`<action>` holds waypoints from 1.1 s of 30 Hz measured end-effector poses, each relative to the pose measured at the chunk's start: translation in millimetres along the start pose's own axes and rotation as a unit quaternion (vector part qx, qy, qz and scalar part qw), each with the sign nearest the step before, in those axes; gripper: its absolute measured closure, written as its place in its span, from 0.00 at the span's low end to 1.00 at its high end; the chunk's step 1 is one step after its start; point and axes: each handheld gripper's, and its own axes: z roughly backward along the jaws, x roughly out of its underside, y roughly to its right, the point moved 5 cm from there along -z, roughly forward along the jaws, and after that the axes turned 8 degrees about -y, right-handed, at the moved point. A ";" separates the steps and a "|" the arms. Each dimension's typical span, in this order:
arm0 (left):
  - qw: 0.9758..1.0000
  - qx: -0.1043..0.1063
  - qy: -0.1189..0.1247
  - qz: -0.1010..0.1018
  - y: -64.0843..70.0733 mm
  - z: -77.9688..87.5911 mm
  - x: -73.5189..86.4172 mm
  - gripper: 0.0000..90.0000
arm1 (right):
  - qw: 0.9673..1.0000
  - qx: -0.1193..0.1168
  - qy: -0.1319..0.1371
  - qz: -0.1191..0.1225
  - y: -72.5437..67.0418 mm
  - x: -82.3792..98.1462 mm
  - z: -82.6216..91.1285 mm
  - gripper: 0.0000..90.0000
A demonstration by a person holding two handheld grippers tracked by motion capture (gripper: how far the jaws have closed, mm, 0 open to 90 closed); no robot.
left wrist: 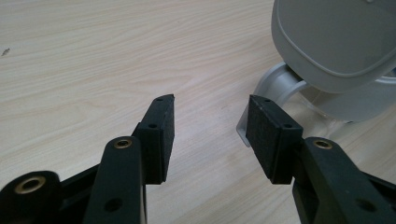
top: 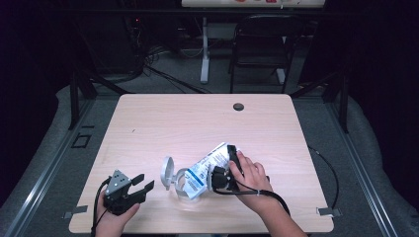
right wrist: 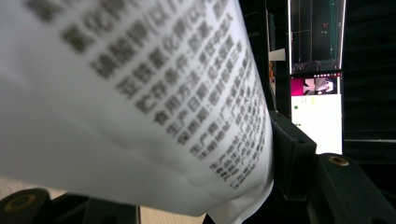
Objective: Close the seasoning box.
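Lower centre of the high view, the right gripper [top: 228, 173] clamps a white packet [top: 210, 165] tipped over a container [top: 184, 185]; its own view reveals blurred print. Left gripper [left wrist: 210, 126] gapes empty, container upper right.

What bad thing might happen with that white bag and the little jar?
The right gripper holds the white bag tilted over the clear jar; whatever pours might miss and land on the table. Nothing steadies the jar, since the left gripper sits open beside it, so the bag might tip it. The soft bag might slip.
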 end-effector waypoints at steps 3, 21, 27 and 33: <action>1.000 0.000 0.001 0.000 -0.2 0.2 -0.1 0.59 | 1.000 0.005 -0.009 0.009 1.5 0.0 1.6 0.51; 1.000 0.000 0.001 0.000 0.0 0.5 -0.3 0.59 | 1.000 0.017 0.003 0.018 2.0 -2.9 1.7 0.51; 1.000 0.000 0.001 0.000 -0.1 0.5 -0.4 0.59 | 0.999 0.021 0.000 0.026 3.1 -3.8 2.3 0.52; 1.000 0.000 -0.002 -0.002 0.7 0.0 -0.1 0.59 | 0.999 0.023 0.003 0.026 3.0 -4.6 2.3 0.52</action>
